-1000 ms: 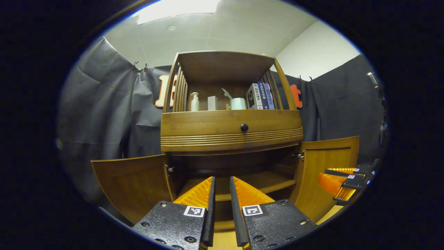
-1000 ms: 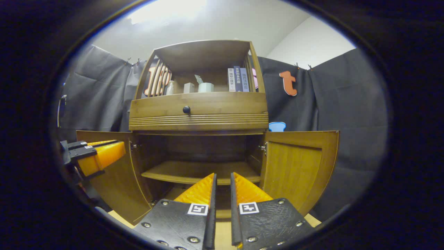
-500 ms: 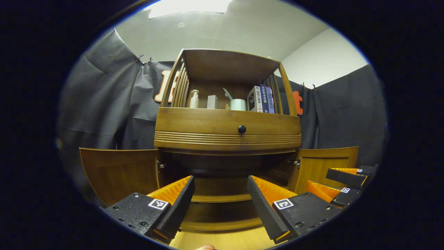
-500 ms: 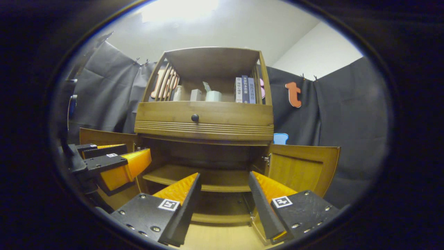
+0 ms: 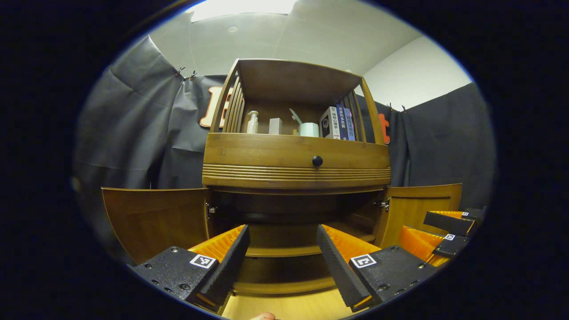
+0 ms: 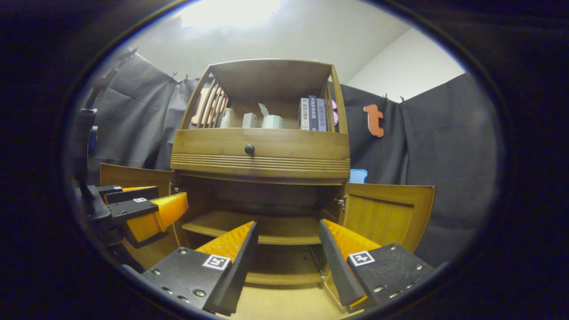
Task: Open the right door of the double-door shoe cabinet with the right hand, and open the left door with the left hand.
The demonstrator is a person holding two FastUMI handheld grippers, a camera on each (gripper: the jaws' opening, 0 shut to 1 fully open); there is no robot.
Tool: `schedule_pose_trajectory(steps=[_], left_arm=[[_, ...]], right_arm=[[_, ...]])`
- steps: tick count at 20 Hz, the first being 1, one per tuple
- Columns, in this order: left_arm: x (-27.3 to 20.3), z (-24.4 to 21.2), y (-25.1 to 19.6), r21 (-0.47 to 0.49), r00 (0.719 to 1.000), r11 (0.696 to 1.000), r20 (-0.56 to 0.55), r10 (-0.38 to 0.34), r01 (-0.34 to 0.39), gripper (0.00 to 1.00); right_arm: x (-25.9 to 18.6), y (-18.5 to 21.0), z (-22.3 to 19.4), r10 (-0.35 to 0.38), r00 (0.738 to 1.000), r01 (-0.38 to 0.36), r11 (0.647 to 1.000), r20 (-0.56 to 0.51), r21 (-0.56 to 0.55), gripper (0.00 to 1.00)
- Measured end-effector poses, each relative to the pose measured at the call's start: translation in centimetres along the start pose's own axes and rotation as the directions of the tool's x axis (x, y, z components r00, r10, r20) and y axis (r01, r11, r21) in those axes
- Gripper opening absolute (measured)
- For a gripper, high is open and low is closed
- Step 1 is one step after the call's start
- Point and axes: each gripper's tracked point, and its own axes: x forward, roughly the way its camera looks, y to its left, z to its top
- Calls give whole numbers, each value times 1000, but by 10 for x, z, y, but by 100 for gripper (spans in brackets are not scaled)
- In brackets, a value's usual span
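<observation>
Black cloth is hanging around the booth, under a white ceiling, and a light wooden floor is running beneath the brown wooden double-door shoe cabinet [image 5: 295, 164]. Its open top shelf is carrying a pale pump bottle [image 5: 252, 122] and a row of upright books [image 5: 338, 123]; a drawer with a round black knob [image 5: 317, 161] is sitting below that.

The left brown wooden door [image 5: 155, 220] is standing swung wide, to the left of the left claw [image 5: 282, 238] and apart from it. The right brown wooden door [image 6: 386, 215] is likewise standing open, to the right of the right claw [image 6: 287, 235] and apart from it. Each door is lying on the outer side of its own claw, so each hand is nearer its own door.

Both claws are standing with fingers spread apart, holding nothing, and pointing into the dark cabinet interior toward the inner shelf [image 6: 262, 224].

Judgement: both doors are appearing fully opened, and the task is looking complete; drawing back straight should be keeping the fingers off the door edges.
</observation>
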Motion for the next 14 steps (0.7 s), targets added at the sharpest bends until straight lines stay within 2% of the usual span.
schedule_pose_trajectory(steps=[1,2,3,4,5,6,7,8,10,12,13,14], left_arm=[[-1,-1,-1,2,1000,1000,-6,-13,13,95],[-1,-3,-4,5,999,1000,-12,-30,30,95],[-2,-4,-6,7,999,999,-19,-51,51,92],[-3,-6,-9,9,997,997,-25,-75,75,95],[-3,-7,-13,10,995,995,-30,-100,100,97],[-4,-8,-18,14,991,992,-33,-128,128,94],[-3,-10,-22,19,987,987,-37,-158,158,94],[-3,-11,-29,23,981,981,-39,-190,191,94],[-4,-12,-46,25,961,962,-44,-271,273,92],[-8,-12,-72,13,931,932,-40,-363,363,95],[-8,-12,-88,4,913,914,-42,-405,406,94],[-10,-12,-106,-7,895,895,-39,-445,445,95]], right_arm=[[-2,-1,0,-12,1000,12,1000,1,-3,75],[-5,-3,1,-24,1000,24,1000,1,-5,82],[-8,-3,0,-37,999,37,999,-1,-6,82],[-11,-4,-2,-54,999,54,999,-4,-5,75],[-15,-7,-4,-72,997,72,997,-7,-4,75],[-20,-10,-5,-92,996,92,996,-9,-5,75],[-26,-14,-6,-114,993,114,993,-10,-7,82],[-32,-20,-6,-140,990,140,990,-11,-9,82],[-46,-36,-7,-201,979,201,980,-16,-4,82],[-66,-64,-7,-270,963,270,963,-20,14,82],[-75,-82,-7,-305,952,306,952,-19,20,75],[-85,-101,-8,-339,941,339,941,-18,21,75]])
